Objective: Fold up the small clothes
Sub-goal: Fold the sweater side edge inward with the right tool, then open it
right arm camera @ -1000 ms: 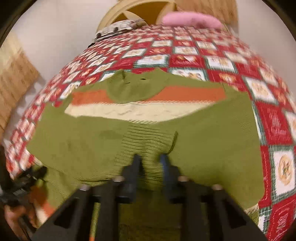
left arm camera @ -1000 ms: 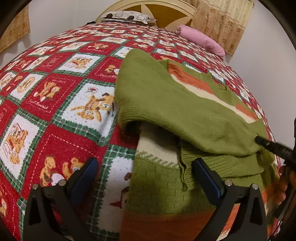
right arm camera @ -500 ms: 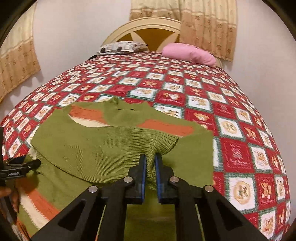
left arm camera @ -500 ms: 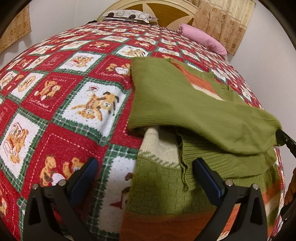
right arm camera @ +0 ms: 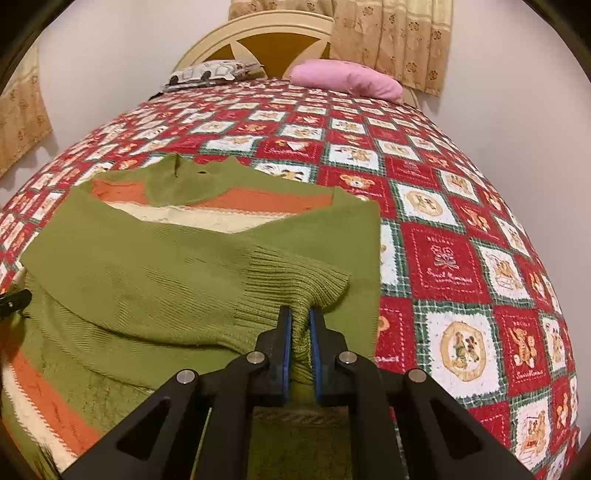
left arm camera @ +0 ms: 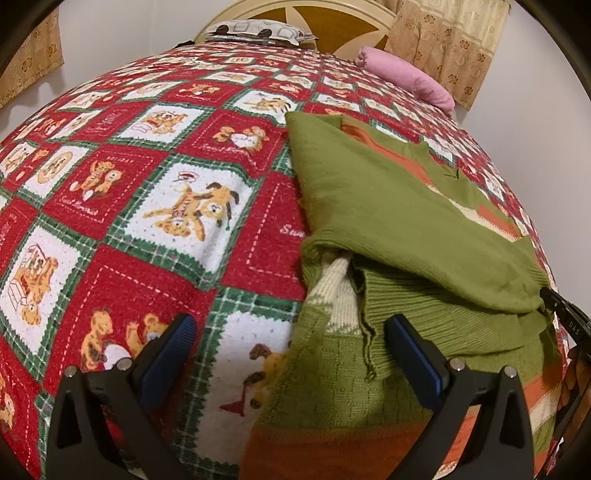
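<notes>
sweater: olive green knit, chunky, with orange and cream stripes, was lying flat on the bed toward the near edge. body had a checker-ish basket weave low down, finer plain knit on the sleeves.
sleeve cuff: ribbed, was bunched into a little peak and folded across the chest, pinched at its edge.
right gripper: black frame with blue pads, jaws were squeezed almost together with the ribbed cuff fabric clamped between them.
left gripper: same black and blue build, jaws were spread wide with nothing between them, hovering over the sweater's lower left edge where a loose green thread hung down. it wasn't touching the knit as far as i could tell.
bedspread: quilted patchwork, red and white squares with green plaid borders and cartoon bear prints, looked soft and a bit fuzzy.
pink pillow: smooth long roll, was up by the headboard.
patterned pillow: flat, grey and white print, was next to the pink one.
headboard: cream, arched, with a brownish panel.
curtains: tan with flower cutouts, were hanging behind.
</notes>
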`<state>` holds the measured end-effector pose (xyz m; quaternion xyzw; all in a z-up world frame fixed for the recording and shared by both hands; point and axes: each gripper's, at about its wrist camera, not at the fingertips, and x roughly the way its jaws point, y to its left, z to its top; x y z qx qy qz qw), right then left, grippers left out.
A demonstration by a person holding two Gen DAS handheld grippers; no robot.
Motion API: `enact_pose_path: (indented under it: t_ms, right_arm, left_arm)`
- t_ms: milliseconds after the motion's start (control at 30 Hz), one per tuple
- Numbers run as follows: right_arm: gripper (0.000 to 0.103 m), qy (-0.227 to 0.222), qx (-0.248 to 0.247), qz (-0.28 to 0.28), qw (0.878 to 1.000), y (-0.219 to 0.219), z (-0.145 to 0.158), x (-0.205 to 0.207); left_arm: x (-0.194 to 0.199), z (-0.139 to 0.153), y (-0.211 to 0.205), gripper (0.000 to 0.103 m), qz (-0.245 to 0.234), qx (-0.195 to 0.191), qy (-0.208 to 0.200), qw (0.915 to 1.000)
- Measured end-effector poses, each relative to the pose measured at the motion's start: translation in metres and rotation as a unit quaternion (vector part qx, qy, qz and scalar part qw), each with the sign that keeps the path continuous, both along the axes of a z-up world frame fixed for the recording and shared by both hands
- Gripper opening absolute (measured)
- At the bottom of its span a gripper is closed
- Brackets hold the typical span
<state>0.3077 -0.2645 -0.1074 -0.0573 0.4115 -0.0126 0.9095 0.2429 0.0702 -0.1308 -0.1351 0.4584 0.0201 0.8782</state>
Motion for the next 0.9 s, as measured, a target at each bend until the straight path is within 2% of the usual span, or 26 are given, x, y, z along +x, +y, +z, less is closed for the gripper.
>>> enact_pose_path:
  t_ms: [167, 233, 300, 333, 433, 533, 633, 733, 833, 900]
  right_arm:
    - [0.009, 0.014, 0.002, 0.002, 1.0, -0.001, -0.005, 0.001]
    - [0.017, 0.016, 0.022, 0.001, 1.0, -0.002, -0.004, 0.001]
    - [0.05, 0.017, 0.029, -0.001, 0.999, -0.004, -0.001, -0.003]
    - [0.055, 0.006, 0.032, 0.001, 0.999, -0.006, 0.004, -0.008]
    - [0.056, -0.016, 0.042, 0.001, 0.999, -0.012, 0.019, -0.018]
    - [0.056, -0.039, 0.082, 0.013, 0.996, -0.015, 0.034, -0.02]
    - [0.057, -0.033, 0.116, 0.031, 0.992, -0.004, 0.039, -0.011]
    - [0.057, -0.028, 0.111, 0.052, 0.992, 0.013, 0.037, -0.005]
    - [0.058, -0.017, 0.097, 0.077, 0.992, 0.031, 0.026, -0.001]
    - [0.058, -0.008, 0.085, 0.087, 0.993, 0.04, 0.018, 0.0]
  left_arm:
    - [0.0, 0.0, -0.001, 0.103, 0.001, 0.002, 0.0, 1.0]
    - [-0.001, 0.001, 0.0, 0.103, 0.002, 0.0, -0.002, 1.0]
    - [-0.002, 0.001, 0.004, 0.103, 0.002, -0.011, -0.005, 0.9999]
    - [-0.005, 0.003, 0.009, 0.103, 0.007, -0.023, -0.012, 0.9996]
    - [-0.013, 0.014, 0.024, 0.103, 0.023, -0.049, -0.037, 0.9978]
    - [-0.013, 0.032, 0.032, 0.103, 0.026, -0.047, -0.071, 0.996]
    - [0.003, 0.036, 0.032, 0.103, 0.019, -0.041, -0.061, 0.9971]
    - [0.012, 0.032, 0.025, 0.103, 0.009, -0.038, -0.048, 0.9981]
    - [0.019, 0.027, 0.014, 0.103, 0.005, -0.003, -0.039, 0.9992]
    - [0.024, 0.017, 0.014, 0.103, 0.028, 0.055, -0.006, 0.9981]
